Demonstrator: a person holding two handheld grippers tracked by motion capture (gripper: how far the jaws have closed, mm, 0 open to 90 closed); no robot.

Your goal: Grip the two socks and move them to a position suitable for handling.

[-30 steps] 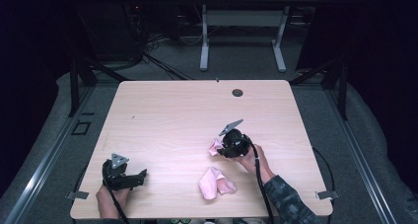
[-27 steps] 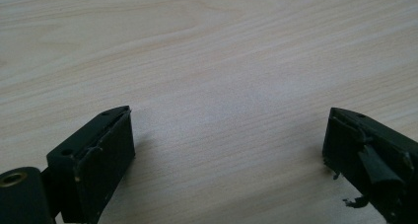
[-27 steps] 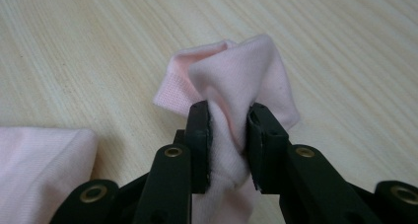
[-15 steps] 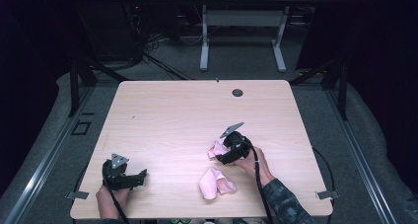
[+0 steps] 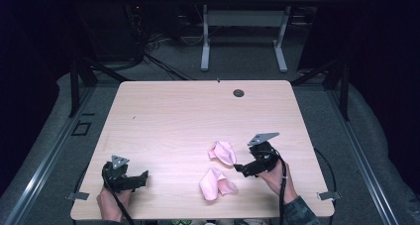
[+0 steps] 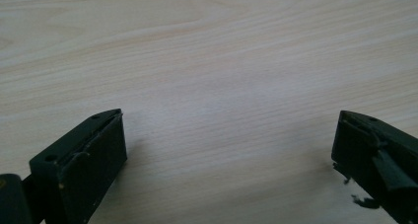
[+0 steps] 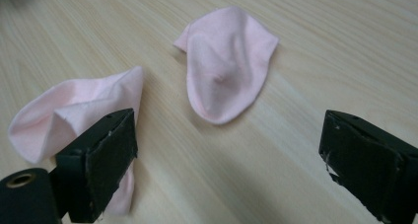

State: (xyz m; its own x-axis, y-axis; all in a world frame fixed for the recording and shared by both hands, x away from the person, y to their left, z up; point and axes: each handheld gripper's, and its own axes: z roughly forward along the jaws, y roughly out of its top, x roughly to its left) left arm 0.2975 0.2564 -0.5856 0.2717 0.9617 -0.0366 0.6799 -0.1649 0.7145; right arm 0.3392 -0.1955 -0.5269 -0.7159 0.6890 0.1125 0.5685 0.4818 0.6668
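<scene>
Near the surface's front edge lie two pink socks [image 5: 222,152] [image 5: 216,183], limp and light, just apart. The right gripper [image 5: 240,169], jaws just spread and empty, should pinch a cuff edge; left gripper [image 5: 143,176] jaws are spread too.

In the right gripper view, the black near jaw covers the lower end of the crumpled pale-pink cloth sock [image 7: 69,113], and a grey blur sits at the top left corner. The high view cuts off the person's forearms at its bottom edge, and the small dark round object [image 5: 238,92] near the light wooden table's [image 5: 168,116] far edge is too small to identify.
</scene>
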